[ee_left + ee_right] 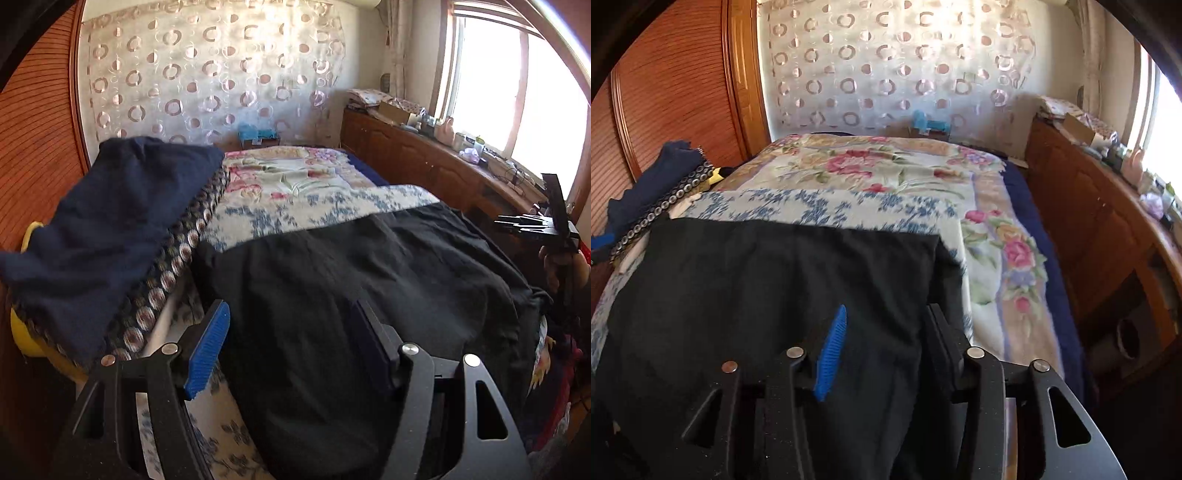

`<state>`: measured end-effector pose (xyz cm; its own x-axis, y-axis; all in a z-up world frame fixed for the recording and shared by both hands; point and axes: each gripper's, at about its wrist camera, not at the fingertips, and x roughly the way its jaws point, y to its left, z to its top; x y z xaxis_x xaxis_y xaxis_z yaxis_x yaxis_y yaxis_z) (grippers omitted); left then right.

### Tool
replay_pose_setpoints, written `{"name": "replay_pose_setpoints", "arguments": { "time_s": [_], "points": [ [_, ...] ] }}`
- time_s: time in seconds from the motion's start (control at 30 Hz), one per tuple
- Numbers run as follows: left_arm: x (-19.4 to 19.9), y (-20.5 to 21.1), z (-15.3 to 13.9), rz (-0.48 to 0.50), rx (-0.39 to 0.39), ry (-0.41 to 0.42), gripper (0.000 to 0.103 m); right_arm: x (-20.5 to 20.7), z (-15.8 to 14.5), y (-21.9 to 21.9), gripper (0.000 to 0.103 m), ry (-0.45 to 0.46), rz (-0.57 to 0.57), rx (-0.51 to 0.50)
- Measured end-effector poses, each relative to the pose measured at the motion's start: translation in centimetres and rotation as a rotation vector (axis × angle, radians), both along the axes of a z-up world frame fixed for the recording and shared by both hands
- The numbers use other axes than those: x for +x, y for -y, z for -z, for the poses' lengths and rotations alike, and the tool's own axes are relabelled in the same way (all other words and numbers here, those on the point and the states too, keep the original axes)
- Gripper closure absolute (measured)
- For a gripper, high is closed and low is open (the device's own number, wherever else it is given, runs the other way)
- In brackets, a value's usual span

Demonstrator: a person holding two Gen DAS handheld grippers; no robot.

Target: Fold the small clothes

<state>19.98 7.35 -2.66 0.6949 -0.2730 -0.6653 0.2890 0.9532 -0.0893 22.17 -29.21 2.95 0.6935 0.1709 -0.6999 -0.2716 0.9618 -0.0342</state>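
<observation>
From the left wrist, the left gripper (pixel 291 343) hangs over the near part of a black garment (pixel 369 266) that lies spread on the bed (pixel 295 177), its far edge running straight across the blue-flowered sheet (pixel 325 206). The fingers (pixel 208 350) are spread with nothing pinched; black cloth shows in the gap, but the pads do not press on it. A folded navy cloth (pixel 110 221) sits on a patterned pile at the left, apart from the black piece. The right gripper (pixel 535 225) shows at the far right edge, over the garment's side, too small there to read. From the right wrist, the right gripper (pixel 886 350) is above the garment's (pixel 775 280) right half, near its right edge, fingers (pixel 831 354) parted and empty, the cloth lying loose below. The fabric looks soft, thin and light, probably a knit: it will likely drape and sag between two holds, wrinkle easily, and cling a little to the sheet rather than slide. It is not fragile. The best holds seem to be the corners or hem at the near edge, one for each gripper, pinching a single layer cleanly so the fold carries over flat.
</observation>
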Motion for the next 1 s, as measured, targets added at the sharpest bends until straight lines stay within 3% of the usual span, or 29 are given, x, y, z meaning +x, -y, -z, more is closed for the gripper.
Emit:
{"name": "replay_pose_setpoints", "arguments": {
  "time_s": [0.17, 0.33, 0.5, 0.63, 0.8, 1.0],
  "points": [
    [-1.3, 1.6, 2.5, 0.015, 0.007, -0.053, 0.034, -1.7, 1.6, 2.6, 0.056, -0.015, -0.008, 0.045],
    [-1.3, 3.1, 4.5, 0.05, 0.032, -0.102, 0.034, -4.8, 3.8, 2.4, 0.056, -0.039, -0.011, 0.064],
    [-1.2, 4.0, 6.2, 0.052, 0.052, -0.141, 0.034, -4.1, 4.9, 1.9, 0.056, -0.052, 0.006, 0.038],
    [-1.5, 4.3, 6.4, 0.048, 0.073, -0.122, 0.033, -3.8, 5.0, 1.8, 0.054, -0.032, 0.017, 0.031],
    [-1.7, 5.8, 6.9, 0.068, 0.147, -0.114, 0.022, -4.2, 5.7, 1.3, 0.046, -0.025, 0.03, 0.018],
    [-1.9, 5.6, 6.9, 0.069, 0.14, -0.118, 0.02, -3.9, 6.3, 1.2, 0.045, -0.023, 0.032, 0.023]
  ]
}}
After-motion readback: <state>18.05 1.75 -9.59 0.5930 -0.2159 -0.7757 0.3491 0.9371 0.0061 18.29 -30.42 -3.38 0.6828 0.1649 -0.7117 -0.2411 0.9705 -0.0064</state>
